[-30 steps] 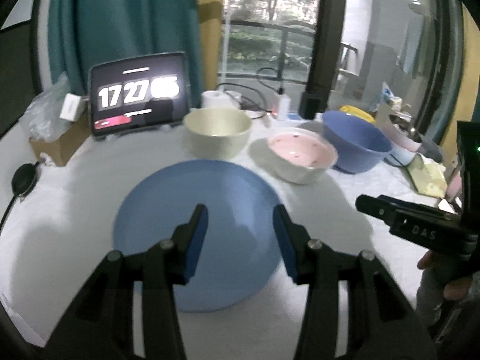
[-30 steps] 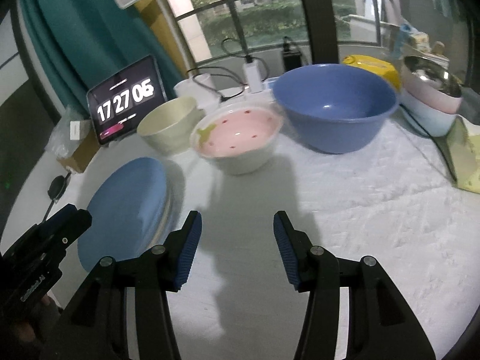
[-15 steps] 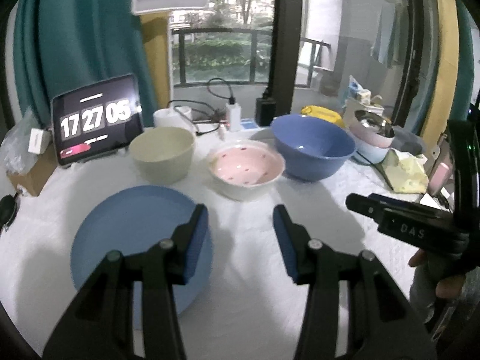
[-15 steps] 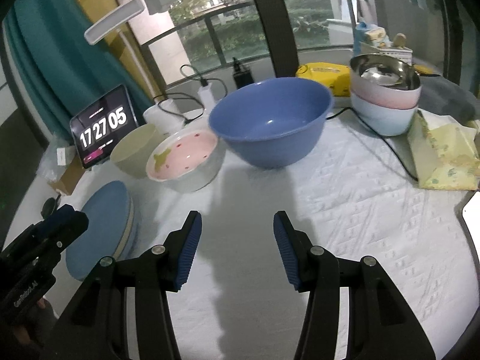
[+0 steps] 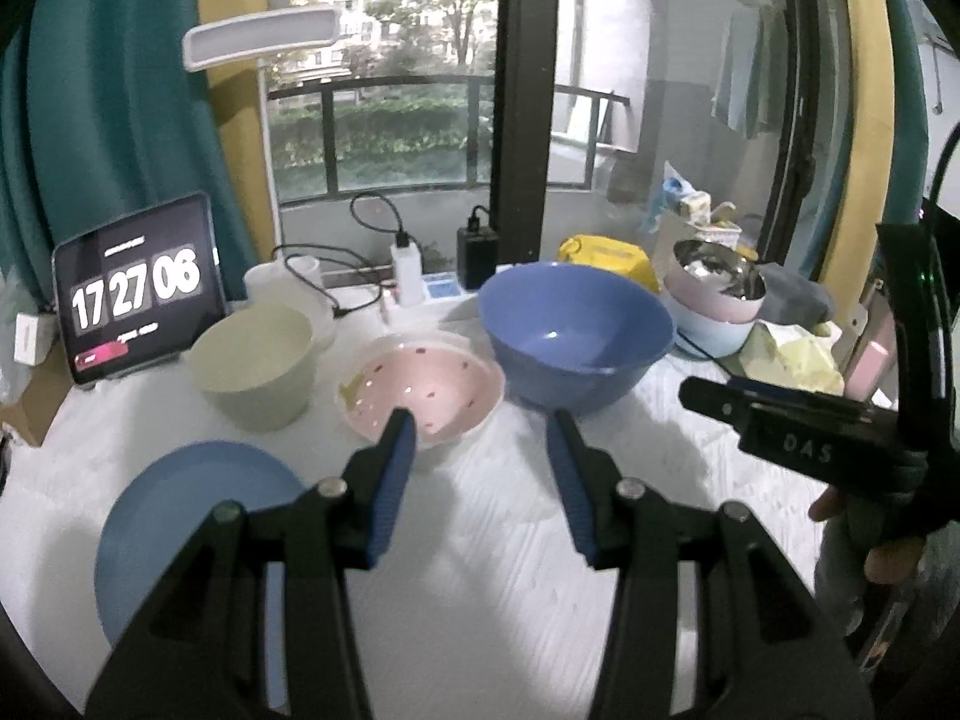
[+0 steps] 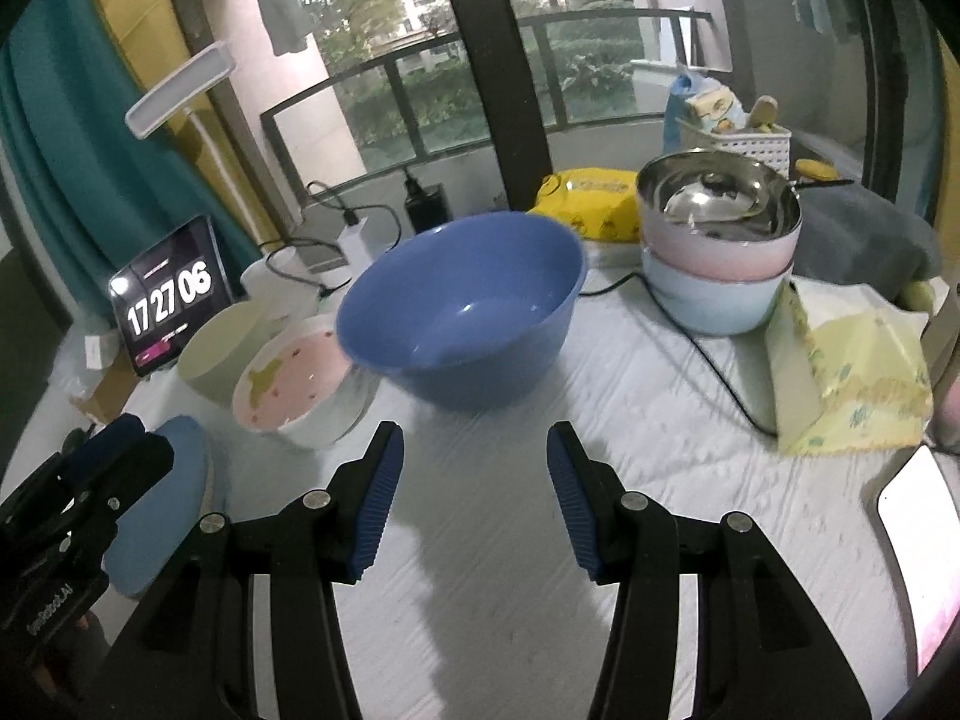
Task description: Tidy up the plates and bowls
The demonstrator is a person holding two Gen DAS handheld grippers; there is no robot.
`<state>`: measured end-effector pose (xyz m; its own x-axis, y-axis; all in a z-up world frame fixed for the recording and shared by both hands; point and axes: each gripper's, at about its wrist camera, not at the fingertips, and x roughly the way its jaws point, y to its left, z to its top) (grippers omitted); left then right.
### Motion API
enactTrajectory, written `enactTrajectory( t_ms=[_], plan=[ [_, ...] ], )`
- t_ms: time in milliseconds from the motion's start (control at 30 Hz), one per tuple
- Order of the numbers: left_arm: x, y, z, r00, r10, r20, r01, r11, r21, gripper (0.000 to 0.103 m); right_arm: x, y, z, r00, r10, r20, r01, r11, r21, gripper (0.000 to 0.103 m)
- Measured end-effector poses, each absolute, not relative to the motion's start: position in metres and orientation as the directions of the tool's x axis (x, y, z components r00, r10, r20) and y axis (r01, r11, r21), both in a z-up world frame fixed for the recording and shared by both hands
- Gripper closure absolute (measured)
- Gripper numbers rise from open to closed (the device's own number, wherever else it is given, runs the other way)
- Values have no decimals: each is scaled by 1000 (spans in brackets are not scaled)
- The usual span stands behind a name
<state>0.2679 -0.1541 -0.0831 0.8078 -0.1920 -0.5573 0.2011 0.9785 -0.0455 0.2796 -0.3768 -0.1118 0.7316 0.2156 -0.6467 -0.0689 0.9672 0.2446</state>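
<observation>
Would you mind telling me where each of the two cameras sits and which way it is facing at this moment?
Left wrist: rides the open left gripper, facing the pink bowl and blue bowl; the right gripper and its hand show at right.
Right wrist: rides the open right gripper, facing the blue bowl; the left gripper shows at left.
Shared: both bowls, blue plate, clock tablet.

A home: teal curtains [image 5: 90,120] and a balcony railing [image 6: 540,36] stand beyond the surface's [image 6: 600,420] far edge, apartment blocks outside.
</observation>
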Motion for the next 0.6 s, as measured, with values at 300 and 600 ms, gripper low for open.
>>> enactTrajectory(
  t_ms=[300,600],
  plan=[
    [288,-162,-85,809,-209,-549,221,974,-45,56,307,-384,-113,743,190,-642,-39,970,242,51],
    [312,-167,-98,793,-220,-568,232,971,-53,56,333,-389,-127,732,159,-662,6,971,240,50]
  ],
)
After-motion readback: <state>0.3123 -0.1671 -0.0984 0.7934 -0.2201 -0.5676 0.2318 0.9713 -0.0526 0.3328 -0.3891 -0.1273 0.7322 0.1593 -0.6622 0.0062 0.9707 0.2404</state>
